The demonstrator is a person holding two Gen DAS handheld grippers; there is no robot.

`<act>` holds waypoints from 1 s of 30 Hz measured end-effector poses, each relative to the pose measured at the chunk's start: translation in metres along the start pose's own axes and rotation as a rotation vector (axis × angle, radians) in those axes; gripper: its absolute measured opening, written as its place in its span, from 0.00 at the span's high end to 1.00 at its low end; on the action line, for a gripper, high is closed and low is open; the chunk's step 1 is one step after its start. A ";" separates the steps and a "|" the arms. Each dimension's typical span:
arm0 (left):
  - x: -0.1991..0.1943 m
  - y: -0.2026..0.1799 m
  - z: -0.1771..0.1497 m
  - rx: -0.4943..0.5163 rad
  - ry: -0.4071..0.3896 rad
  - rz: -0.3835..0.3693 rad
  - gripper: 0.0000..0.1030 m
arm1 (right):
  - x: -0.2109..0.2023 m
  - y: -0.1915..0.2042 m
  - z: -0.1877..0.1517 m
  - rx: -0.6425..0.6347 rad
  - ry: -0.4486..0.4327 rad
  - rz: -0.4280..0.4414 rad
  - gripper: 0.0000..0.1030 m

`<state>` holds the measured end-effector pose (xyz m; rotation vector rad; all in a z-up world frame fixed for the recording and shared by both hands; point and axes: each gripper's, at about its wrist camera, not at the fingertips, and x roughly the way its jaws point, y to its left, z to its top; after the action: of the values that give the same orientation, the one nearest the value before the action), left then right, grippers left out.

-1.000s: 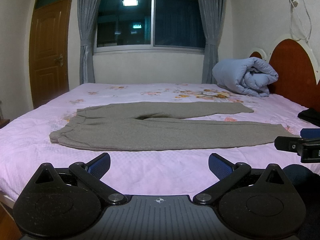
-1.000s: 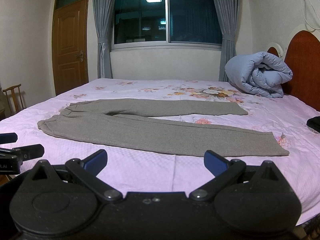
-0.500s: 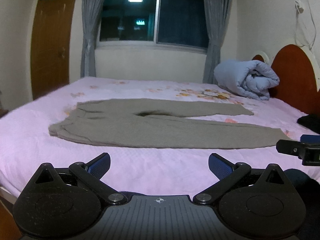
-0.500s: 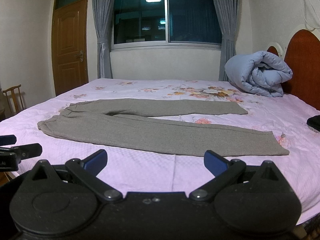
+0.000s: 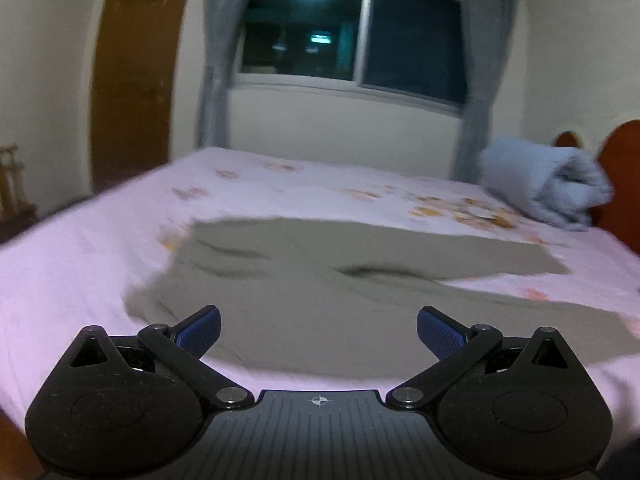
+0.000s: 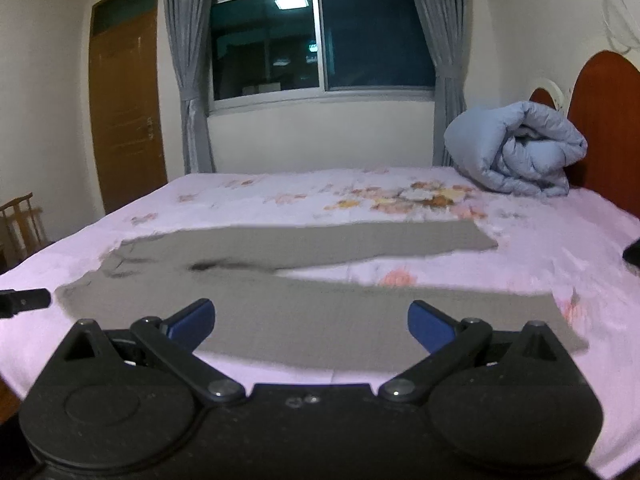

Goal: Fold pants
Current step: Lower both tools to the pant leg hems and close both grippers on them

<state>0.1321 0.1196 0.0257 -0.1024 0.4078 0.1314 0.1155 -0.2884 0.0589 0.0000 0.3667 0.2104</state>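
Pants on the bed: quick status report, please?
Left gripper open, right gripper open, both empty. Pants flat, unfolded. Nothing blocking.

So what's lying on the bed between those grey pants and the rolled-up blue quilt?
Only bare pink floral bedsheet. The right wrist view shows nothing resting between the grey pants and the rolled blue quilt.

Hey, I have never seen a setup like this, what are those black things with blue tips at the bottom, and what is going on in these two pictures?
Those are two hand-held grippers, each carrying a camera that looks forward along its fingers. One picture comes from the left gripper, the other from the right gripper. Both are open and hold nothing. Ahead, grey pants lie spread flat on a pink bed, waiting to be folded. A rolled blue quilt sits by the headboard.
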 end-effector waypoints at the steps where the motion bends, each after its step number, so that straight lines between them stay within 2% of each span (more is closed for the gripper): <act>1: 0.018 0.011 0.013 0.008 -0.003 0.021 0.00 | 0.010 -0.002 0.010 -0.002 -0.005 -0.006 0.06; 3: 0.046 0.027 0.032 0.013 -0.016 0.045 0.00 | 0.036 -0.006 0.030 -0.010 -0.014 -0.012 0.06; 6: 0.101 0.060 0.061 0.006 0.006 0.095 0.00 | 0.080 -0.007 0.058 -0.022 -0.010 -0.013 0.06; 10: 0.186 0.109 0.090 -0.033 0.033 0.086 0.00 | 0.147 -0.003 0.083 -0.025 0.010 -0.007 0.06; 16: 0.321 0.164 0.097 -0.055 0.149 0.059 0.00 | 0.257 0.014 0.095 -0.024 0.079 0.006 0.06; 22: 0.412 0.180 0.091 -0.105 0.234 0.039 0.01 | 0.348 0.022 0.096 0.001 0.129 -0.001 0.06; 23: 0.423 0.180 0.089 -0.103 0.247 0.036 0.10 | 0.360 0.023 0.095 0.008 0.139 -0.004 0.06; 25: 0.446 0.177 0.085 -0.094 0.295 0.047 0.20 | 0.378 0.022 0.091 0.025 0.159 -0.003 0.06; 27: 0.462 0.178 0.082 -0.107 0.322 0.026 0.23 | 0.390 0.022 0.087 0.028 0.172 -0.003 0.06; 28: 0.467 0.178 0.083 -0.112 0.323 0.007 0.32 | 0.395 0.021 0.085 0.029 0.179 0.000 0.06; 29: 0.469 0.177 0.083 -0.115 0.324 0.006 0.47 | 0.399 0.021 0.085 0.029 0.185 0.002 0.06; 30: 0.471 0.177 0.083 -0.119 0.329 -0.003 0.53 | 0.402 0.020 0.084 0.030 0.189 0.005 0.06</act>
<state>0.5666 0.3546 -0.1001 -0.2440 0.7284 0.1358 0.5074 -0.1836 -0.0050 0.0105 0.5580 0.2109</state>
